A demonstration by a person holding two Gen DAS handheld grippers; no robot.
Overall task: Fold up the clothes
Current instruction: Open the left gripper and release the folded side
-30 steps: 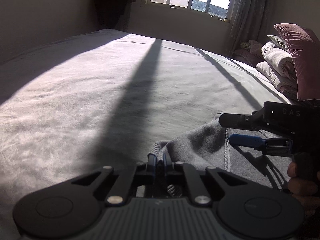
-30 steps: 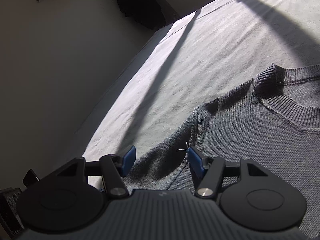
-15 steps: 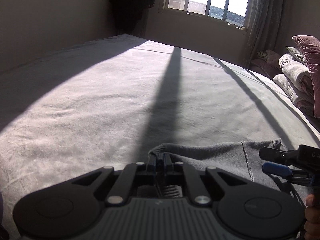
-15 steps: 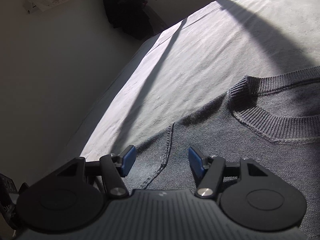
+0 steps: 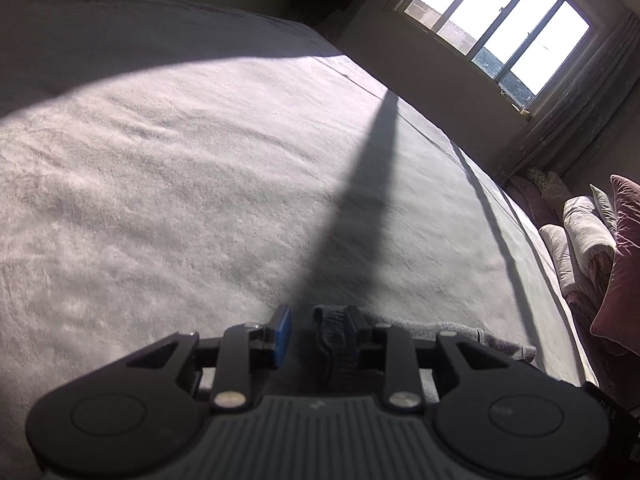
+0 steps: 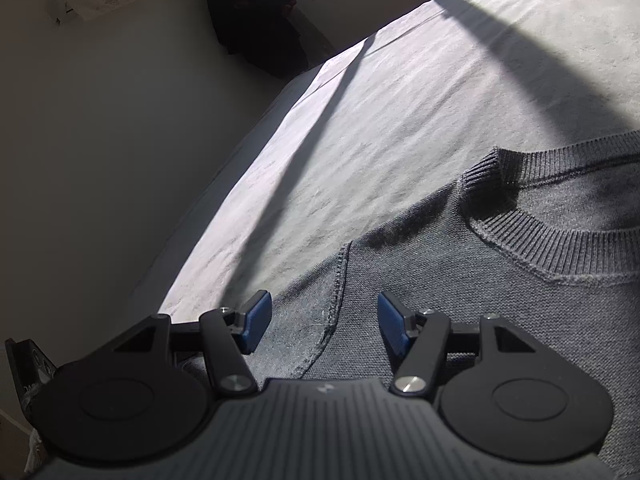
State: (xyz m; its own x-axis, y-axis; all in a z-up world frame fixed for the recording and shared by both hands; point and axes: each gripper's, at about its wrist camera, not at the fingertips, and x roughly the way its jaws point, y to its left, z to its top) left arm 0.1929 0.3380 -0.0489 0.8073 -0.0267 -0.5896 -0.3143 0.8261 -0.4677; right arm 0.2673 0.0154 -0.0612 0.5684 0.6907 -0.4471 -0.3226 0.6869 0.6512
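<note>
A grey knit sweater [image 6: 500,304] lies flat on the bed, its ribbed collar [image 6: 536,240] at the right of the right wrist view. My right gripper [image 6: 324,320] is open just above the shoulder seam [image 6: 338,292], holding nothing. In the left wrist view my left gripper [image 5: 318,330] is open; a ribbed edge of the sweater [image 5: 334,332] lies loose between its fingers, next to the right finger. More of the sweater [image 5: 492,340] trails off to the right.
The grey bedspread [image 5: 200,208] stretches far ahead with sun and shadow bands. Pillows and folded quilts [image 5: 592,240] are stacked at the right. A window [image 5: 492,32] is at the far wall. A dark garment [image 6: 256,20] hangs by the wall; the bed's left edge [image 6: 224,184] drops off.
My left gripper has opened and let go of the ribbed sweater edge, and has tilted and turned left. The sweater now lies flatter. The right gripper stays open and has crept forward over the shoulder.
</note>
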